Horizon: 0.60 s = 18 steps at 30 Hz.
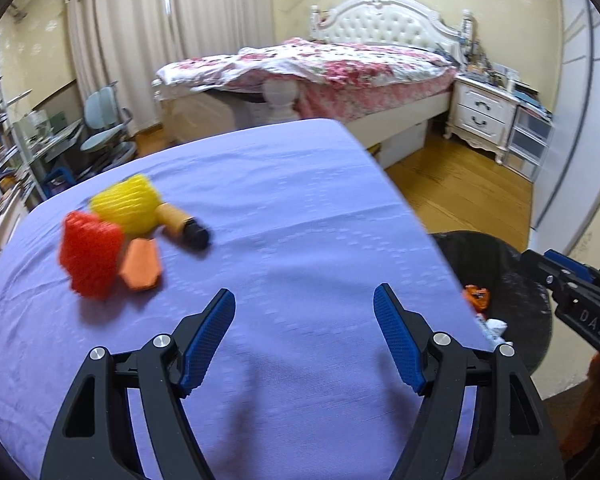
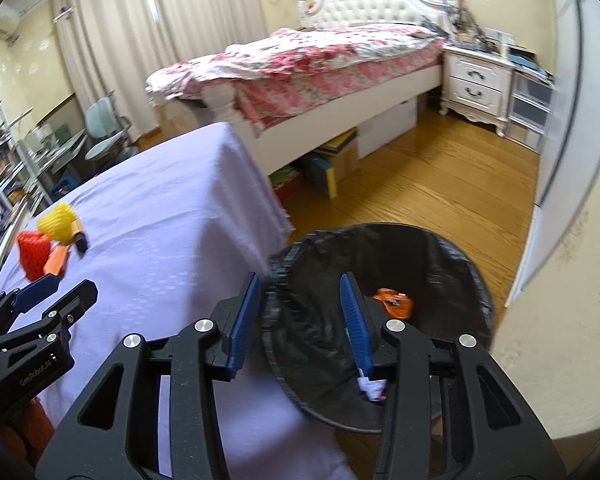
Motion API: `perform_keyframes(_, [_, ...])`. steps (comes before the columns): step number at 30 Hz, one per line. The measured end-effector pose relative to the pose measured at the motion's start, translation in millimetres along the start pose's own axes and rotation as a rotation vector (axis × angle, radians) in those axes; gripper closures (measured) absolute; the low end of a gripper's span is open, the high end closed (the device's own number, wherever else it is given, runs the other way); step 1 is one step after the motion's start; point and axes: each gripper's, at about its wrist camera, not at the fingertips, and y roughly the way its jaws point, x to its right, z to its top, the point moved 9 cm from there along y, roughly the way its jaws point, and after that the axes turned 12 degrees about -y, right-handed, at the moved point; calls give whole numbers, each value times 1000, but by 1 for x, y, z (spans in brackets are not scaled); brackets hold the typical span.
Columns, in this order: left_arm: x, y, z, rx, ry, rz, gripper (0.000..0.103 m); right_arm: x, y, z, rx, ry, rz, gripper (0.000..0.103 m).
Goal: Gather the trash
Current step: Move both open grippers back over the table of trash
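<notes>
Home bedroom. Bed [image 2: 320,60] with tufted white headboard [image 1: 384,20] and floral quilt, white nightstand [image 2: 474,80], long curtains [image 1: 140,28], wood floor [image 2: 420,184], desk chair [image 1: 104,120] and crowded bookshelves [image 1: 0,152] at left.

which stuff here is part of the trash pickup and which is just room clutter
Job:
red foam net sleeve
yellow foam net sleeve
flat orange hexagonal piece
yellow tube with black cap
black-lined trash bin, holding an orange wrapper
left gripper and right gripper, both open

Lying about:
floral-quilted bed
white nightstand
pale blue chair
</notes>
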Motion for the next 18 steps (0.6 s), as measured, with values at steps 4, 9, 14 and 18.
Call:
perform_keyframes(4, [-47,-3,-1,6,-53,70,31,-38,6,9,-8,-52,51,61])
perform_keyframes(9, [-100,-5,-2,12,-119,148,31,-85,12,16,-27,-129,104,58])
perform_keyframes(14, [-137,-1,0,5,-179,184,31,-133,24,16,-59,-213,149,56])
perform_keyframes(18, [-150,4,8,11,-183,199,31,-161,34,18,-88,-238,182,56])
